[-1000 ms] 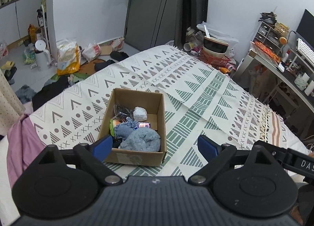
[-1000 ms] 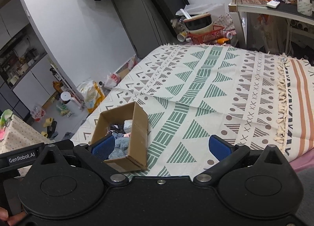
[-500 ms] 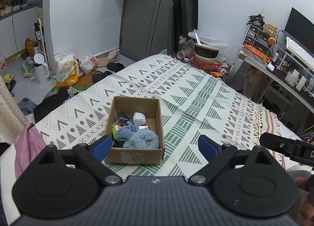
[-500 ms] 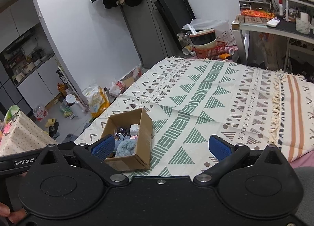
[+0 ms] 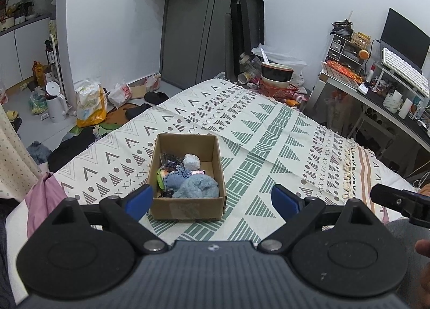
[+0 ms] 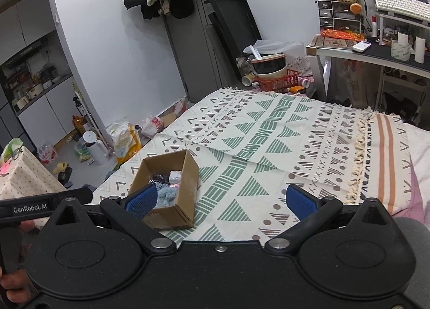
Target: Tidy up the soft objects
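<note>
An open cardboard box (image 5: 188, 205) (image 6: 188, 174) sits on the patterned bedspread (image 5: 268, 142) (image 6: 268, 131). Inside it lie a fluffy blue cloth (image 5: 197, 186) (image 6: 165, 197), a small white bundle (image 5: 191, 161) (image 6: 175, 176), a dark crinkly item (image 5: 169, 160) and something green (image 5: 161, 174). My left gripper (image 5: 212, 198) stands open, held back from the box's near side, with nothing between its blue pads. My right gripper (image 6: 221, 198) is open too, to the right of the box and above the bedspread, empty.
A desk (image 6: 376, 51) with a keyboard and small items stands at the right. A red basket with bowls (image 5: 276, 78) sits past the bed's far end. Bags, a white kettle (image 5: 55, 102) and clothes litter the floor at left. A pink cloth (image 5: 43, 201) lies at the bed's near left edge.
Both grippers have drawn back and risen, so the box looks smaller and more of the room shows. Both stay open. The box's contents have not moved.
</note>
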